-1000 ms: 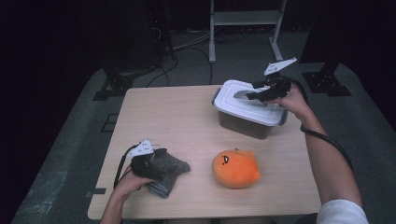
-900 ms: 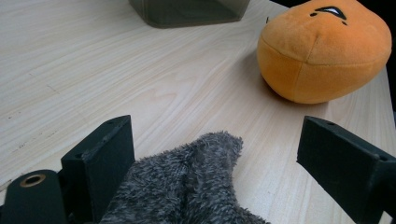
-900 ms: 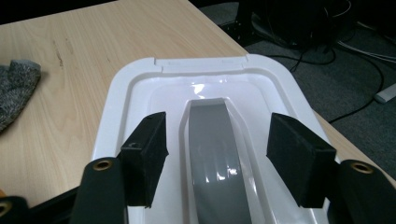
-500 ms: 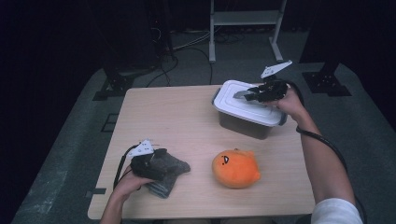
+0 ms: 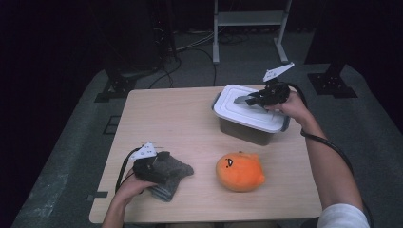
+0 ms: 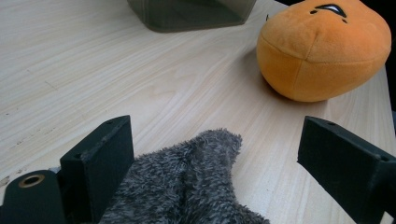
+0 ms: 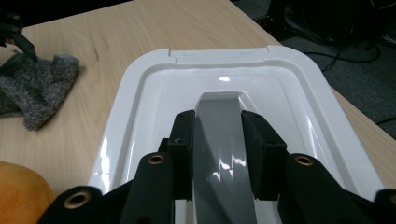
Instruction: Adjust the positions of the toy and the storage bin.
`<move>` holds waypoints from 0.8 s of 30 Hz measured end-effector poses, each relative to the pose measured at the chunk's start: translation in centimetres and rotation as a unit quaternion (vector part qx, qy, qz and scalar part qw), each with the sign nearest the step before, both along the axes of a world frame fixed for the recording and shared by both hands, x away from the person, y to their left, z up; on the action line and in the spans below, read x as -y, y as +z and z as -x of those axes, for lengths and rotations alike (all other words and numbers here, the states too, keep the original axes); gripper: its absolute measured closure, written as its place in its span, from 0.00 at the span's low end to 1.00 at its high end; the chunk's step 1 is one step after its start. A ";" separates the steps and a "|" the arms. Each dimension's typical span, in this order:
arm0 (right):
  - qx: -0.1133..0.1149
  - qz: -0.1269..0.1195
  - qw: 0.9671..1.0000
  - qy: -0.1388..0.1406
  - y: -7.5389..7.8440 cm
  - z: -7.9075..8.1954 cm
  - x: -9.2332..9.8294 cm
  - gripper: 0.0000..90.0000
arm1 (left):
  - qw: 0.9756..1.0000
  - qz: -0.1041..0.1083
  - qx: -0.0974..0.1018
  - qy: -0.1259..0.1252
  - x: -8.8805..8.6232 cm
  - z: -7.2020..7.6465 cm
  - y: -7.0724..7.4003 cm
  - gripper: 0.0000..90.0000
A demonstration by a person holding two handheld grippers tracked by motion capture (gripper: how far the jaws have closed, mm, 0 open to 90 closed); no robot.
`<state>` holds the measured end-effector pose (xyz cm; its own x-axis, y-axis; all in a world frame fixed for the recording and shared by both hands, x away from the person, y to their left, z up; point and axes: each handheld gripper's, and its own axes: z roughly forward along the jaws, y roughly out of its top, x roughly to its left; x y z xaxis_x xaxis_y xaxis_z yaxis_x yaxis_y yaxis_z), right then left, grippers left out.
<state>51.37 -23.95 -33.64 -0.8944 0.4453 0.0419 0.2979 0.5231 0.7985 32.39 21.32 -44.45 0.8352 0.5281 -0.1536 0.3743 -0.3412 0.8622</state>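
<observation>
A grey bin (image 5: 247, 134) with a white lid (image 5: 237, 114) stands at the table's back right. My right gripper (image 5: 247, 99) reaches over it from the right. In the right gripper view the gripper (image 7: 218, 121) is shut on the lid's grey handle (image 7: 219, 154), which runs between both jaws. At the front left, my left gripper (image 5: 161, 165) rests over a grey fuzzy cloth (image 5: 173, 178). In the left gripper view its jaws (image 6: 215, 140) stand wide open, with the cloth (image 6: 187, 186) between them, close to the left jaw. An orange plush toy (image 5: 240, 171) lies at front centre.
The wooden table (image 5: 176, 118) has bare surface across its left and middle. Dark floor, cables and a metal stand base (image 5: 249, 19) lie beyond the far edge. A cable trails from the right gripper along the person's forearm (image 5: 328, 161).
The right gripper has shifted slightly to the left over the lid, still on the handle. The left gripper and cloth have not moved.
</observation>
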 end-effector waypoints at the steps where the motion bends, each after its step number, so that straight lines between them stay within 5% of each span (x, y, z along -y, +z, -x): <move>1: 0.001 0.000 1.000 0.004 0.0 0.1 -0.2 0.73 | 1.000 0.000 0.000 0.000 0.0 0.0 0.0 0.11; 24: 0.007 0.008 0.995 0.103 0.1 2.2 -5.1 0.73 | 1.000 -0.002 -0.001 -0.002 0.1 0.1 0.0 0.11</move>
